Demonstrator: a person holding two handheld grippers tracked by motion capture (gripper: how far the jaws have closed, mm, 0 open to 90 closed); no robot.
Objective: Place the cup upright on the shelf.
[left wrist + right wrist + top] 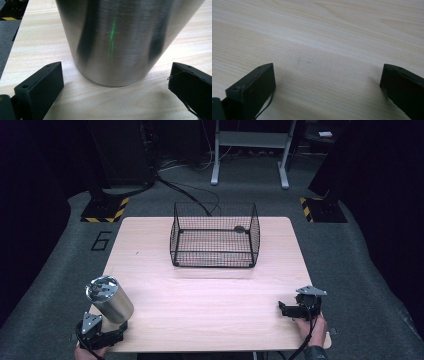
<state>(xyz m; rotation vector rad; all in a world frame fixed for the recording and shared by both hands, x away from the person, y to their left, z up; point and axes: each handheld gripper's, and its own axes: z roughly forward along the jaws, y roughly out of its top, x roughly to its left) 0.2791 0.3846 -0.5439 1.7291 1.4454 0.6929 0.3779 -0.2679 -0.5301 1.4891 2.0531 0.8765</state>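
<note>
A brushed steel cup point(109, 299) stands on the wooden table point(210, 305) near its front left corner. My left gripper point(116, 332) sits just behind the cup at the table's edge, open. In the left gripper view the cup point(117, 40) rises close ahead, its base a little beyond the two spread jaws, which touch nothing; my left gripper point(115, 85) points straight at it. My right gripper point(285, 309) rests open near the front right corner, held by a hand, and my right gripper point(327, 82) has bare wood between its jaws.
A black wire basket point(215, 241) stands at the far middle of the table, seemingly empty. Bare tabletop lies between the basket and both grippers. Around the table is grey floor with stand bases point(105, 209) and a white frame point(250, 150) behind.
</note>
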